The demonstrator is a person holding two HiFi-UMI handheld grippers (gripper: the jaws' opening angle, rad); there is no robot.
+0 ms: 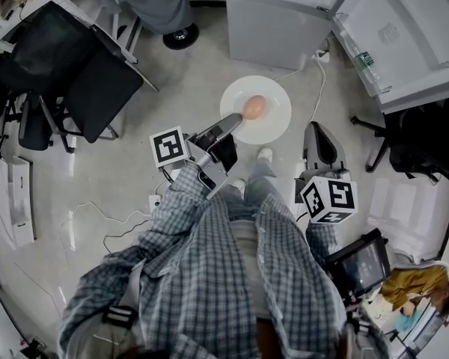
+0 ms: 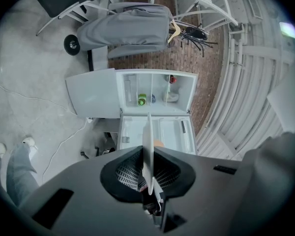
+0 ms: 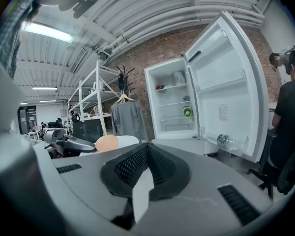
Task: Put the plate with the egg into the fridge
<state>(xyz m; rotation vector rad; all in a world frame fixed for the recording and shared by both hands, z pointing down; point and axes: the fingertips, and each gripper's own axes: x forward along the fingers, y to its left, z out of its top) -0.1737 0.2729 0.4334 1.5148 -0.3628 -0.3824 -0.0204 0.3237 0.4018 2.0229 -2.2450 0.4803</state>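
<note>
Plate (image 1: 275, 126) with egg (image 1: 254, 108): held out before open fridge (image 1: 273, 25). My left gripper (image 1: 234, 123) clamped on near rim; right gripper (image 1: 319, 146) closed, empty. Judgement: plate stiff, slippery; egg loose, fragile. Rim grip right, avoid tilt.

We stand on a pale grey concrete floor (image 1: 172, 73), with black office chairs (image 1: 97, 88) grouped off to our left. Ahead of us rises a red-brown brick wall (image 3: 137, 58), and before it we see a white metal shelving rack (image 3: 88, 90) and a grey garment on a hanger (image 3: 128, 119). Above us runs a white ribbed ceiling (image 3: 152, 4), lit by a long fluorescent tube lamp (image 3: 51, 32) at our left
</note>
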